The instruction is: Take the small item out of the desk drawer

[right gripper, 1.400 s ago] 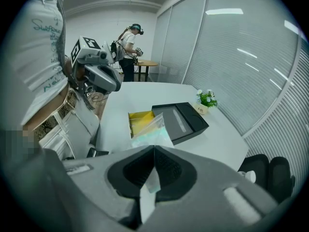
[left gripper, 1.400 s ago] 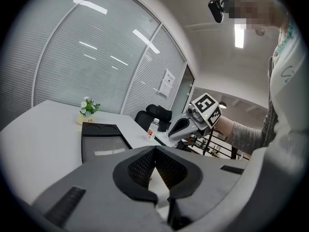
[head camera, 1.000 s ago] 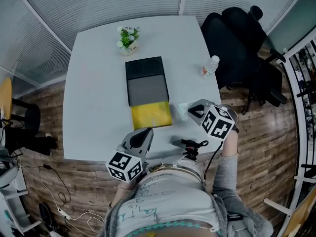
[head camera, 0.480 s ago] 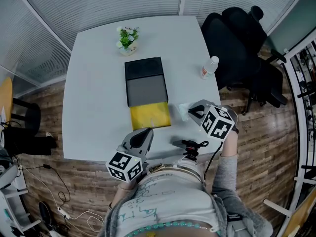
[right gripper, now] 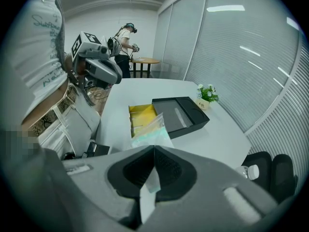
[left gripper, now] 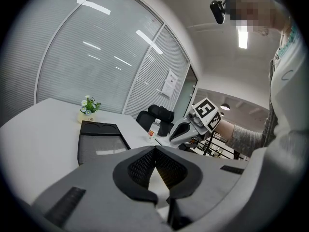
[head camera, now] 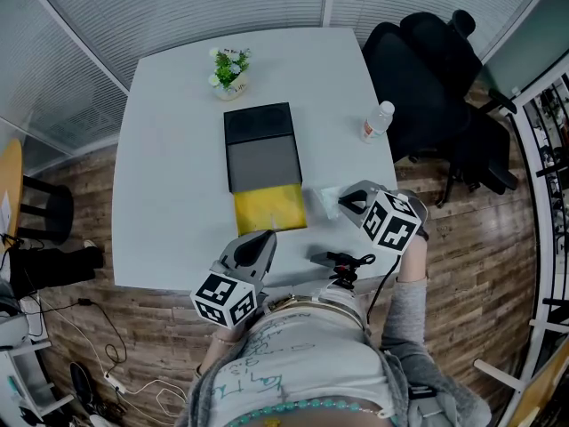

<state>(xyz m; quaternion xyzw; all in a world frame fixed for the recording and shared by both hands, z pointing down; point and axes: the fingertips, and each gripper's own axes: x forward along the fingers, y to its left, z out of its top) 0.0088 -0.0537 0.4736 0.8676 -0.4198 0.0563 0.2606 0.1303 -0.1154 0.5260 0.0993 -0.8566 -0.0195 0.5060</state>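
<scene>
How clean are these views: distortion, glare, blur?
Head view: sharp, evenly lit, fisheye bows the table edges. Left gripper view: dark round vignette, light streaks on the glass wall. Right gripper view: same vignette; the plastic bag blurs nearest the lens.

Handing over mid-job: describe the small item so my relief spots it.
On the white table sits a black desk box with its yellow drawer pulled open. Right of the drawer, the right gripper pinches a small clear plastic bag, the only limp thing there.

drawer box (head camera: 262, 145) mid-table, plant (head camera: 230, 68) behind, bottle (head camera: 377, 121) right; free tabletop (head camera: 169, 167) left
</scene>
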